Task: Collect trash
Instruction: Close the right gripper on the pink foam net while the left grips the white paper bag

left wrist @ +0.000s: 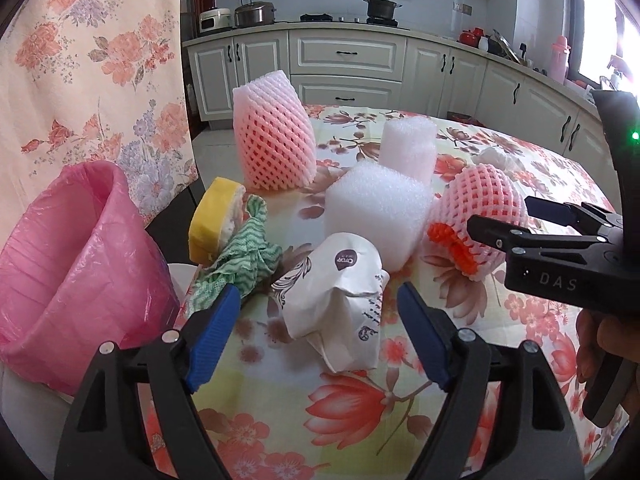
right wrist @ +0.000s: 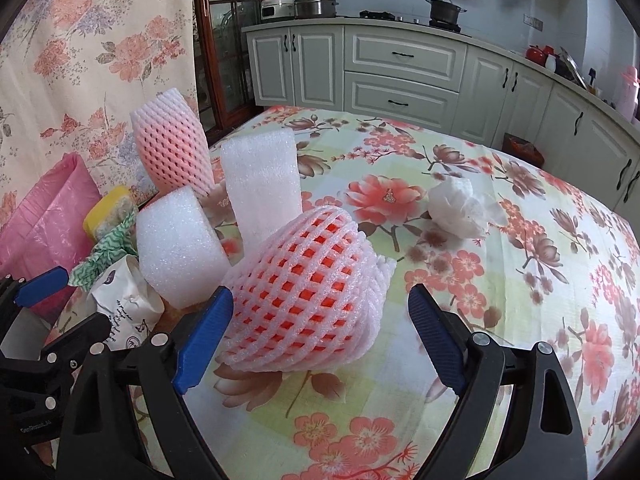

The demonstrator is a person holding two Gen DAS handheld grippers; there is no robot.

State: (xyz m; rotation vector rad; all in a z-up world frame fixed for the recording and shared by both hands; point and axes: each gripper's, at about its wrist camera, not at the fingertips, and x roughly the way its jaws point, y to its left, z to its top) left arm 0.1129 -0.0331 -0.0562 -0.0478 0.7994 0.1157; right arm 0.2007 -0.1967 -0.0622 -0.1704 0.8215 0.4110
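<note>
A crumpled white paper pack [left wrist: 340, 300] lies on the flowered table between the open blue pads of my left gripper [left wrist: 320, 304]; it also shows in the right wrist view [right wrist: 124, 304]. A foam fruit net with an orange inside [right wrist: 304, 292] lies between the open pads of my right gripper [right wrist: 320, 308]; it also shows in the left wrist view [left wrist: 480, 208]. The right gripper [left wrist: 504, 224] reaches toward that net in the left wrist view. A bin lined with a pink bag [left wrist: 76, 264] stands at the left, off the table's edge.
On the table [right wrist: 440, 280] stand a tall pink foam net [left wrist: 272, 136], two white foam blocks [left wrist: 376, 212] [left wrist: 408, 144], a yellow sponge [left wrist: 216, 216], a green cloth [left wrist: 248, 256] and a crumpled white tissue [right wrist: 460, 208]. A flowered curtain hangs left. Kitchen cabinets stand behind.
</note>
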